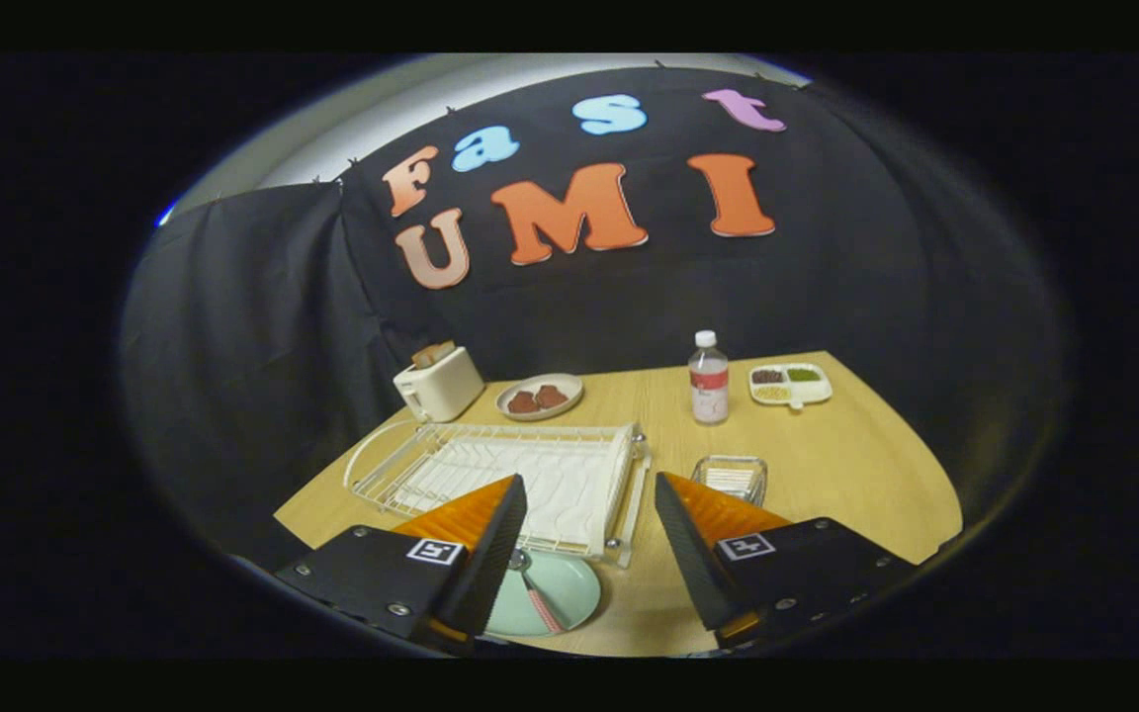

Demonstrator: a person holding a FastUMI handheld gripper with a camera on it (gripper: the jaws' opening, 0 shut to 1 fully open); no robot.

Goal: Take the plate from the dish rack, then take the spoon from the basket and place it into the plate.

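Observation:
A pale green plate (555, 593) lies flat on the wooden table (846, 465), just in front of the dish rack and partly under my left finger. A spoon (535, 593) with a striped handle rests in the plate, its bowl end by the rack's edge. The white wire dish rack (520, 475) stands beyond my fingers with nothing in it. A small clear basket (731, 479) sits just ahead of my right finger. My gripper (589, 539) hangs above the plate, open, with nothing between its fingers.
A white toaster (438, 384) with bread stands at the back left. Next to it is a plate with two brown pieces (539, 398). A plastic bottle (709, 379) and a divided snack dish (790, 385) stand at the back right.

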